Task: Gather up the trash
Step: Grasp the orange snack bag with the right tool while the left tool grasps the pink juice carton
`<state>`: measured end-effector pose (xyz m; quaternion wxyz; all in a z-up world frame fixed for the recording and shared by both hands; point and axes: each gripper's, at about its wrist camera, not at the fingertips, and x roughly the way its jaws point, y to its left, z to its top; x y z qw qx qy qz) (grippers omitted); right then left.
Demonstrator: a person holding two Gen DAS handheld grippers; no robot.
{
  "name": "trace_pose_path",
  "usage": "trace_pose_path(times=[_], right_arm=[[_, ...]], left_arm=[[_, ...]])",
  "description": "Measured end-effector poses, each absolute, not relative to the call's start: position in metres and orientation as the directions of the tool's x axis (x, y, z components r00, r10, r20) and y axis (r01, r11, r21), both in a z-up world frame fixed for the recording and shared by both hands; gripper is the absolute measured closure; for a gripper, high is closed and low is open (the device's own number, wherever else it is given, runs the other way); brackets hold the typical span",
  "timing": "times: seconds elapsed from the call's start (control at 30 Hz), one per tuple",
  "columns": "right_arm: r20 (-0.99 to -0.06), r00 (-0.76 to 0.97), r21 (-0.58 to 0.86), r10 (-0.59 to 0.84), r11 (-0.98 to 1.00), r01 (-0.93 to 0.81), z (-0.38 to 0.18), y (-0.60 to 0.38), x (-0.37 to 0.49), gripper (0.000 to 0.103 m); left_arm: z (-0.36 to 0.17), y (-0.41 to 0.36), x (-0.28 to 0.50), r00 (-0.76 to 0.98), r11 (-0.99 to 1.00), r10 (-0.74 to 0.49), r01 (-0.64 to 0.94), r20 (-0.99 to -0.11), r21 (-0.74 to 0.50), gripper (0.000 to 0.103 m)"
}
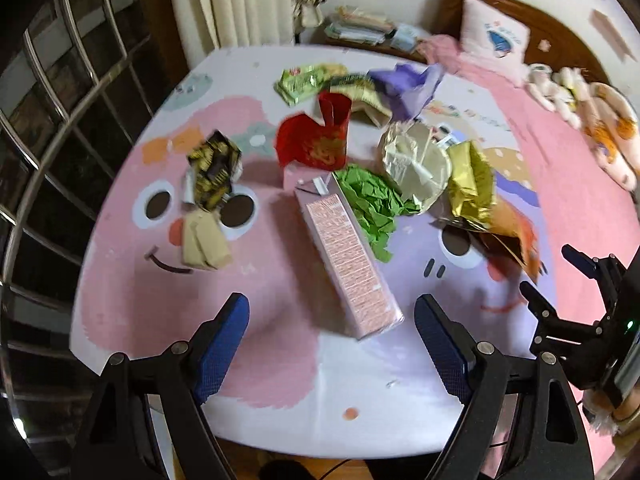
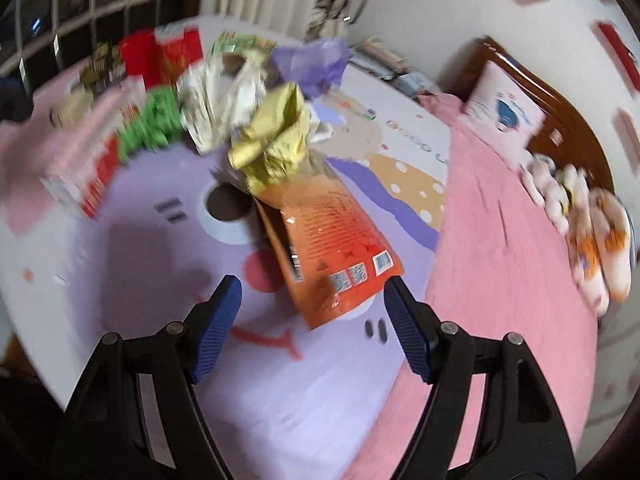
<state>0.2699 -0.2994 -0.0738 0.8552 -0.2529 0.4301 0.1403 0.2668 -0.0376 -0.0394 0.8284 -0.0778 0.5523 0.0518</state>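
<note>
Two grippers, both gaping, nothing held: I'm bringing left gripper [image 1: 332,344] over pink carton [image 1: 344,256]; right gripper [image 2: 312,332] nearing orange pouch [image 2: 332,236] beside it. Risk: the slick pouch sliding across the counter [image 1: 132,280] as the pads are closing.

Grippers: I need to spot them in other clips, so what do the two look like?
Both the left gripper and right gripper have black angular linkage arms with silver pivot pins and blue ribbed pads. The right one's body carries a small green light.
</note>
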Motion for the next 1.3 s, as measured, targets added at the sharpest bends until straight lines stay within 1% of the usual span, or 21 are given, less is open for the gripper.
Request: trace_pose_path(times=[0.1, 0.2, 0.3, 0.53, 0.73, 0.8, 0.83, 0.87, 0.9, 0.93, 0.97, 1.0, 1.03, 1.1, 1.17, 1.3], right_arm=[[-0.812, 0.582, -0.345, 0.038, 0.773, -0.532, -0.092, -0.300, 0.285, 0.032], [-0.809, 0.586, -0.390, 0.053, 0.697, -0.602, -0.111, -0.300, 0.299, 0.032], [-0.802, 0.590, -0.394, 0.092, 0.661, -0.639, -0.117, -0.295, 0.309, 0.031], [-0.815, 0.558, -0.346, 0.157, 0.641, -0.685, -0.125, -0.291, 0.351, 0.031], [-0.846, 0.497, -0.256, 0.191, 0.673, -0.694, -0.127, -0.293, 0.382, 0.032], [-0.855, 0.479, -0.232, 0.201, 0.677, -0.699, -0.127, -0.291, 0.387, 0.037], [-0.856, 0.474, -0.227, 0.204, 0.677, -0.700, -0.125, -0.289, 0.383, 0.038], [-0.859, 0.468, -0.221, 0.206, 0.677, -0.702, -0.126, -0.290, 0.388, 0.040], [-0.860, 0.466, -0.219, 0.207, 0.676, -0.704, -0.125, -0.290, 0.388, 0.043], [-0.860, 0.465, -0.217, 0.208, 0.677, -0.703, -0.125, -0.290, 0.390, 0.048], [-0.854, 0.479, -0.227, 0.201, 0.685, -0.693, -0.124, -0.291, 0.392, 0.068], [-0.849, 0.494, -0.244, 0.187, 0.691, -0.681, -0.121, -0.291, 0.392, 0.071], [-0.852, 0.488, -0.234, 0.190, 0.696, -0.679, -0.120, -0.292, 0.394, 0.071], [-0.857, 0.475, -0.202, 0.201, 0.717, -0.667, -0.117, -0.297, 0.401, 0.080], [-0.857, 0.477, -0.204, 0.195, 0.720, -0.663, -0.114, -0.299, 0.399, 0.085], [-0.870, 0.442, -0.146, 0.219, 0.742, -0.655, -0.104, -0.301, 0.398, 0.088]], left_arm=[[-0.059, -0.044, 0.284, 0.337, 0.970, -0.004, -0.226, -0.941, -0.085, 0.017], [-0.074, -0.050, 0.297, 0.313, 0.968, 0.021, -0.245, -0.949, -0.060, 0.017], [-0.087, -0.057, 0.308, 0.292, 0.964, 0.034, -0.262, -0.956, -0.046, 0.017], [-0.105, -0.060, 0.324, 0.256, 0.956, 0.049, -0.293, -0.965, -0.029, 0.017], [-0.113, -0.050, 0.337, 0.239, 0.943, 0.058, -0.331, -0.969, -0.025, 0.017], [-0.116, -0.048, 0.341, 0.233, 0.939, 0.058, -0.342, -0.971, -0.026, 0.023], [-0.117, -0.047, 0.341, 0.228, 0.939, 0.056, -0.343, -0.972, -0.027, 0.024], [-0.120, -0.046, 0.343, 0.223, 0.938, 0.050, -0.344, -0.974, -0.031, 0.028], [-0.122, -0.046, 0.343, 0.216, 0.937, 0.042, -0.347, -0.975, -0.037, 0.033], [-0.125, -0.044, 0.343, 0.210, 0.936, 0.033, -0.349, -0.977, -0.043, 0.035], [-0.128, -0.043, 0.343, 0.202, 0.935, 0.020, -0.352, -0.979, -0.054, 0.041], [-0.131, -0.043, 0.342, 0.197, 0.934, 0.012, -0.353, -0.980, -0.060, 0.047], [-0.133, -0.042, 0.341, 0.192, 0.933, 0.005, -0.355, -0.981, -0.065, 0.050], [-0.137, -0.042, 0.339, 0.188, 0.932, -0.009, -0.355, -0.982, -0.077, 0.060], [-0.138, -0.041, 0.335, 0.195, 0.932, -0.006, -0.353, -0.981, -0.076, 0.061], [-0.133, -0.044, 0.327, 0.210, 0.941, 0.017, -0.335, -0.977, -0.055, 0.062]])
